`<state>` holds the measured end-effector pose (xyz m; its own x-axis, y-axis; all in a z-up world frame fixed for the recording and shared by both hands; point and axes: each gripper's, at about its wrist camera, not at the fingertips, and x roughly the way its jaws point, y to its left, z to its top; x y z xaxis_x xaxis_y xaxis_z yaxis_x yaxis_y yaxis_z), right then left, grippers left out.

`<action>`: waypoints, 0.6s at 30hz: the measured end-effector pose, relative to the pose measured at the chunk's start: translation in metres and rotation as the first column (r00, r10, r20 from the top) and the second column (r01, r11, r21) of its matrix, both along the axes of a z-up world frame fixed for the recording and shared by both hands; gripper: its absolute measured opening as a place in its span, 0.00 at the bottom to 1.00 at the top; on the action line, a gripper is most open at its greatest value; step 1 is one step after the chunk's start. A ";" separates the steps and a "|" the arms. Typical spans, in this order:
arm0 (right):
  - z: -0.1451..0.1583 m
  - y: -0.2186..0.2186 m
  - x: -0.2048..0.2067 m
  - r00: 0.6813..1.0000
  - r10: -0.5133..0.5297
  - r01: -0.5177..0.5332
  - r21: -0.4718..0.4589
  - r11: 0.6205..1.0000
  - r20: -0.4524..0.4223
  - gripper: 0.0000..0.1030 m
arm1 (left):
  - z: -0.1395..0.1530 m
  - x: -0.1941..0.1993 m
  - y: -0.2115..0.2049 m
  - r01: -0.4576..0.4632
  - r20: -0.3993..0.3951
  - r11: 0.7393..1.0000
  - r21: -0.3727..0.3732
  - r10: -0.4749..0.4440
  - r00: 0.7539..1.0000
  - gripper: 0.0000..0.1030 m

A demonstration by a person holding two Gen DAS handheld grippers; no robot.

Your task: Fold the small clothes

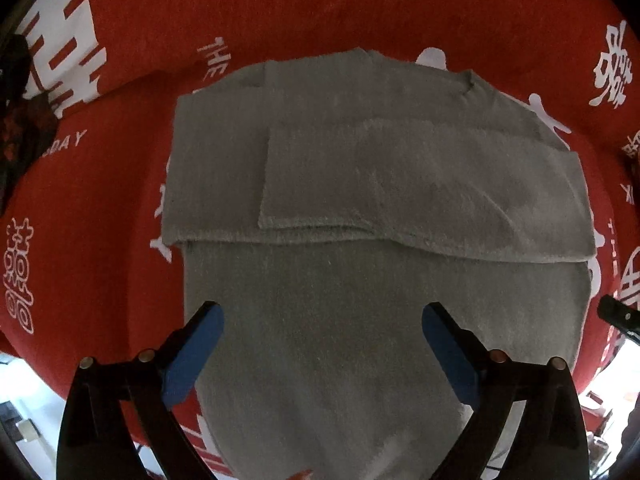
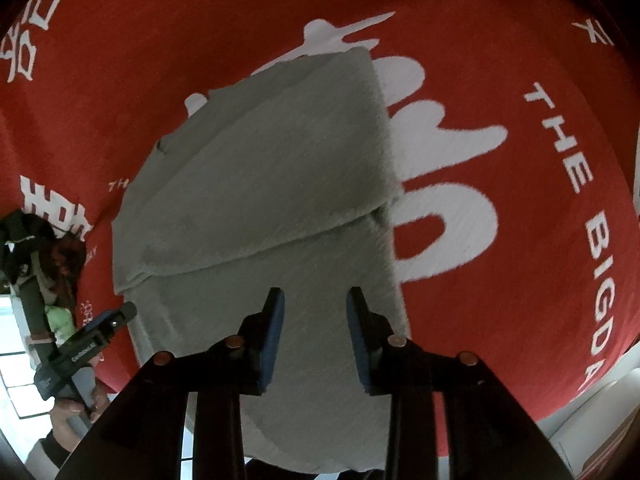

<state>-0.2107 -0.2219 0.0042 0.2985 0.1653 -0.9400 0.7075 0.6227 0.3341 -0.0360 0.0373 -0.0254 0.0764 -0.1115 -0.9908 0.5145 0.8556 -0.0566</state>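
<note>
Both tools hang open and empty over the half-folded grey garment (image 1: 360, 184), its unfolded near end directly beneath: left tool (image 1: 322, 350) wide, right tool (image 2: 315, 340) narrower.

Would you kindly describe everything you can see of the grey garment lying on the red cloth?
The grey knit-looking garment lies flat on the red cloth with white lettering. Its far part is folded over towards the camera, with smaller flaps layered on top; the fold edges run roughly straight across. The near part lies single and smooth. The open left gripper and right gripper hang over it, neither gripping it.
</note>
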 end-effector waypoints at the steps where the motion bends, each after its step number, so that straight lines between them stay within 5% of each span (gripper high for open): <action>1: 0.000 0.002 0.000 1.000 0.003 -0.003 0.005 1.000 -0.002 0.43 | 0.001 -0.001 0.000 -0.001 0.001 1.000 0.006 0.001 1.000 0.97; 6: 0.000 0.009 -0.005 1.000 0.015 -0.015 0.012 1.000 -0.013 0.62 | 0.005 -0.006 -0.005 0.005 0.022 1.000 0.027 -0.005 1.000 0.97; 12: -0.003 0.011 -0.007 0.998 0.055 -0.054 0.038 0.998 -0.028 0.64 | 0.009 -0.017 -0.015 0.015 0.024 0.999 0.042 -0.016 1.000 0.99; 18: 0.004 0.008 -0.005 0.995 0.102 -0.102 0.027 0.994 0.003 0.78 | 0.011 -0.032 -0.026 0.008 0.046 0.997 0.070 -0.011 0.999 0.99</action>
